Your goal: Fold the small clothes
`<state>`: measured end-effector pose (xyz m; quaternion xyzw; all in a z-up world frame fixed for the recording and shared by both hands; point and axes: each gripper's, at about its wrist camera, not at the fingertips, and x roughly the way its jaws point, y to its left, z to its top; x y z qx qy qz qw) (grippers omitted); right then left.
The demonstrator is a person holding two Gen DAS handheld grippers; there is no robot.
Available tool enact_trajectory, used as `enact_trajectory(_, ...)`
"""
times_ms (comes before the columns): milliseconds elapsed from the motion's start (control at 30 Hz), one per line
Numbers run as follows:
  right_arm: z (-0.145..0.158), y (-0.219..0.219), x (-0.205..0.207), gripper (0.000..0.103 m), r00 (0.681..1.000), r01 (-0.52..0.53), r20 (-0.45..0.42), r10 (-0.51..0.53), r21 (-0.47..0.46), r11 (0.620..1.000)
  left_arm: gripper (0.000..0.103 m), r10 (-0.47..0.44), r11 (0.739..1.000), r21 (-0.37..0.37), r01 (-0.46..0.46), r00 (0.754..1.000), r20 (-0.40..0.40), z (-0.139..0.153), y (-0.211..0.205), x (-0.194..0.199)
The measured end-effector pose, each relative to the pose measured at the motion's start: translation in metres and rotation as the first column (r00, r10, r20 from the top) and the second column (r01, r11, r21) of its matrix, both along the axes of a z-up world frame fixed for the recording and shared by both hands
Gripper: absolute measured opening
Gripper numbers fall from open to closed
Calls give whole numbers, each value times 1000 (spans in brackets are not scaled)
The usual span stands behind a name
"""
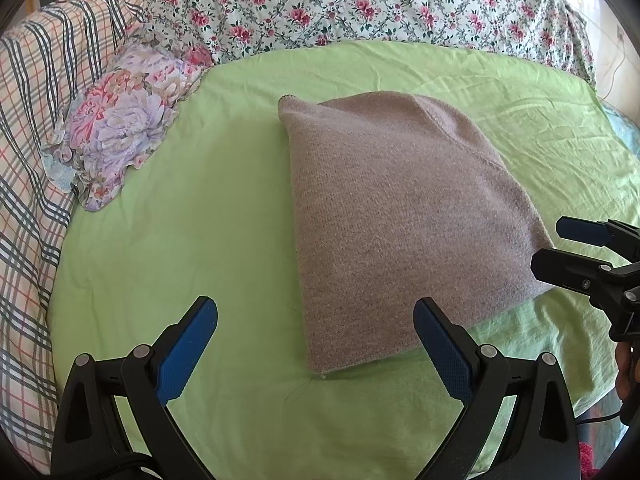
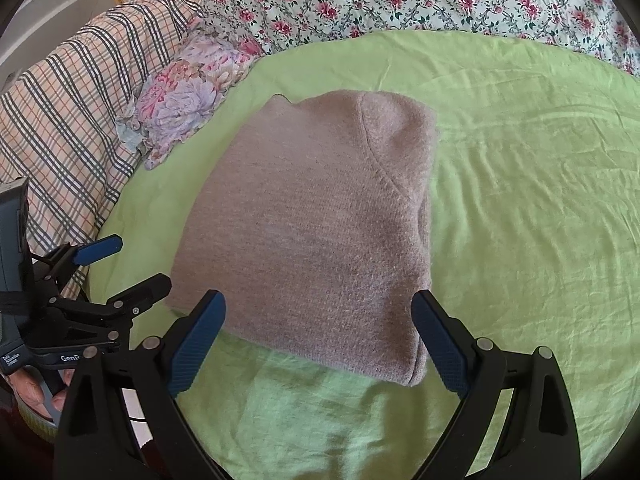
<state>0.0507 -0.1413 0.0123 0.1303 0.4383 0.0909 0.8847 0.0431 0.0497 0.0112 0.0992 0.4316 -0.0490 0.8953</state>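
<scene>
A mauve knitted garment (image 1: 404, 216) lies folded into a compact block on the green sheet (image 1: 192, 208); it also shows in the right wrist view (image 2: 320, 232). My left gripper (image 1: 316, 312) is open and empty, just short of the garment's near left corner. My right gripper (image 2: 320, 308) is open and empty, its jaws straddling the garment's near edge from above. The right gripper also shows at the right edge of the left wrist view (image 1: 560, 246), and the left gripper shows at the left of the right wrist view (image 2: 132, 264).
A small floral pillow (image 1: 116, 132) lies at the left of the green sheet (image 2: 520, 200). A checked quilt (image 1: 28, 140) is bunched along the left side. A floral quilt (image 1: 360, 4) lies across the back.
</scene>
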Motion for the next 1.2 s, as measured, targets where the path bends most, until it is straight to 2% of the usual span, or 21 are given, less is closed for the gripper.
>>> enact_trajectory(1200,4,-2,0,94,1000,0,12,1,-10,1000,99,-40,999,-8,40,999,8,3,-7,5)
